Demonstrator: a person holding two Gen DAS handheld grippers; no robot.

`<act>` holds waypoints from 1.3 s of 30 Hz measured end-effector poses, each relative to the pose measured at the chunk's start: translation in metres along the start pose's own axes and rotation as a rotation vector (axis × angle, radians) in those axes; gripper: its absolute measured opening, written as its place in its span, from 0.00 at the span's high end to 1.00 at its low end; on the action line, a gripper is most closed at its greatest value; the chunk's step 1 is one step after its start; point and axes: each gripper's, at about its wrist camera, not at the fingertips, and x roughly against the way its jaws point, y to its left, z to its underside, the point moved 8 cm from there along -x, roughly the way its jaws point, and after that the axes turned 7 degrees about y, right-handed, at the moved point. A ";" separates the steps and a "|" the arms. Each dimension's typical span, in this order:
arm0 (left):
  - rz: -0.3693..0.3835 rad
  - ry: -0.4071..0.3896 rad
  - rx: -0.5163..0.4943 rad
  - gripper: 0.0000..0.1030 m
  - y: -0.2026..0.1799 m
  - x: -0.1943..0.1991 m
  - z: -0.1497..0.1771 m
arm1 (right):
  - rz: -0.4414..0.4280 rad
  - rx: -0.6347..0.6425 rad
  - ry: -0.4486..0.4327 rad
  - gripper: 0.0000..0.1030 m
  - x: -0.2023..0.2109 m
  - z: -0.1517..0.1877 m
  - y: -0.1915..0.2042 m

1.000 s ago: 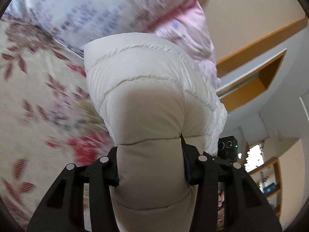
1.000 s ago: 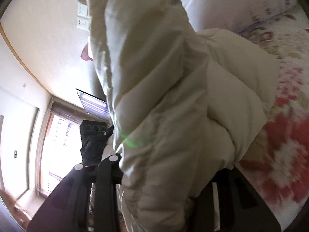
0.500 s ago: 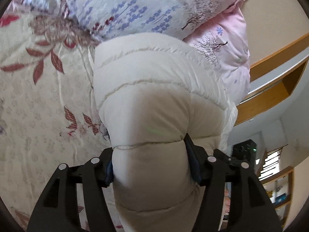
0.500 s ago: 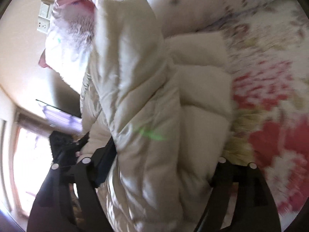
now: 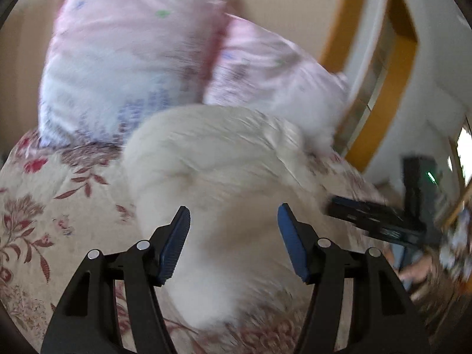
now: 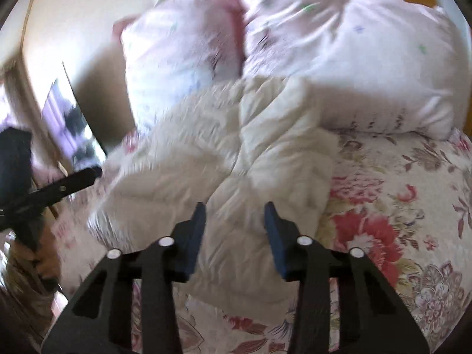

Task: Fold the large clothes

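Now lying bundled on the floral bed (image 6: 413, 194), cream puffer jacket (image 6: 236, 153) resting against pink pillows (image 6: 339, 38) at twelve o'clock. Left gripper (image 5: 234, 227) hanging with jaws spread, pinching nothing; right gripper (image 6: 234, 224) jaws narrowing, likewise empty, probably letting the fold settle.

Soft daylight, heavy motion blur, fisheye bending at dark rims, window glare

Cream puffer jacket (image 6: 236, 159) (bunched) on bed

My right gripper (image 6: 234, 216) hung open, jaws just narrowed, empty | white puffer jacket (image 6: 224, 153) lay bunched on floral bedspread (image 6: 398, 206) | pink pillows (image 6: 295, 44) behind
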 end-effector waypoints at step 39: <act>0.078 0.126 -0.072 0.23 -0.036 -0.061 -0.002 | 0.239 -0.572 0.149 0.88 -0.137 -0.089 -0.139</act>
